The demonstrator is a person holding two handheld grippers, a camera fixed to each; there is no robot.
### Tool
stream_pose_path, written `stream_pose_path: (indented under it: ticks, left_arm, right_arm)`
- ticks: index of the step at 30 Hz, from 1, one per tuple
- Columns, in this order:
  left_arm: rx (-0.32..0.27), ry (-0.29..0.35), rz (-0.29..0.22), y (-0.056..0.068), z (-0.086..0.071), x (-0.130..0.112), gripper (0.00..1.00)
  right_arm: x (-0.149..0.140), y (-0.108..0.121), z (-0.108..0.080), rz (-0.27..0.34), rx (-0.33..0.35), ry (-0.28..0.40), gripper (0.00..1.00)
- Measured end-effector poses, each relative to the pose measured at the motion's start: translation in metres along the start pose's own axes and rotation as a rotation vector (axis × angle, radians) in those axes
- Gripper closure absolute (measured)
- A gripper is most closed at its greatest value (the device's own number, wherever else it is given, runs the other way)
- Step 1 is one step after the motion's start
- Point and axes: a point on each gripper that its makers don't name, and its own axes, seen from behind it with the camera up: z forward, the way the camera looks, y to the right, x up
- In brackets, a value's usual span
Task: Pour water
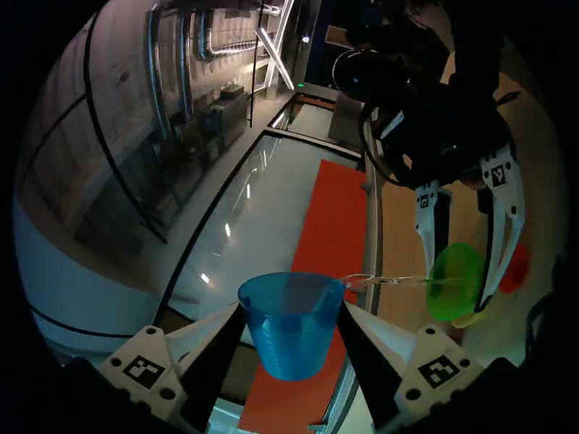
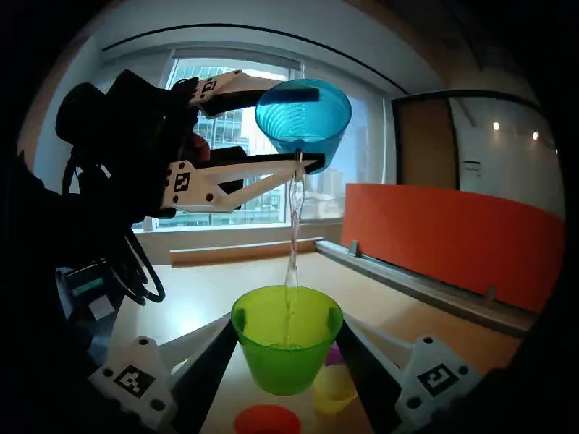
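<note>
My left gripper (image 1: 292, 325) is shut on a blue cup (image 1: 291, 323), which is tipped on its side. In the right gripper view the same blue cup (image 2: 304, 121) hangs high, held by the left gripper (image 2: 297, 123). A thin stream of water (image 2: 292, 239) falls from its rim into a green cup (image 2: 286, 338). My right gripper (image 2: 286, 340) is shut on that green cup, held upright above the table. In the left gripper view the green cup (image 1: 456, 281) sits between the right gripper's fingers (image 1: 463, 278), with the water stream (image 1: 383, 280) reaching it.
A wooden table (image 2: 210, 289) lies below, with a yellow cup (image 2: 334, 388), a red cup (image 2: 268, 419) and a bit of a purple one (image 2: 333, 354) on it. An orange partition (image 2: 463, 235) runs along the right. A window (image 2: 231, 130) is behind.
</note>
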Motion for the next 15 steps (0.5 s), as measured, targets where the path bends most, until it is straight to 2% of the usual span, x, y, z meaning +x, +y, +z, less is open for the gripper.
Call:
stream_pose_path:
  ticks: [6, 15]
  left_arm:
    - [-0.002, -0.001, 0.02, 0.0034, 0.0024, 0.0003, 0.15]
    - [0.002, 0.005, 0.058, -0.0013, 0.0032, 0.0025, 0.15]
  right_arm:
    - [0.0005, 0.0004, -0.0021, -0.001, -0.001, 0.002, 0.1]
    - [0.0006, 0.0029, -0.0041, -0.004, -0.005, 0.001, 0.1]
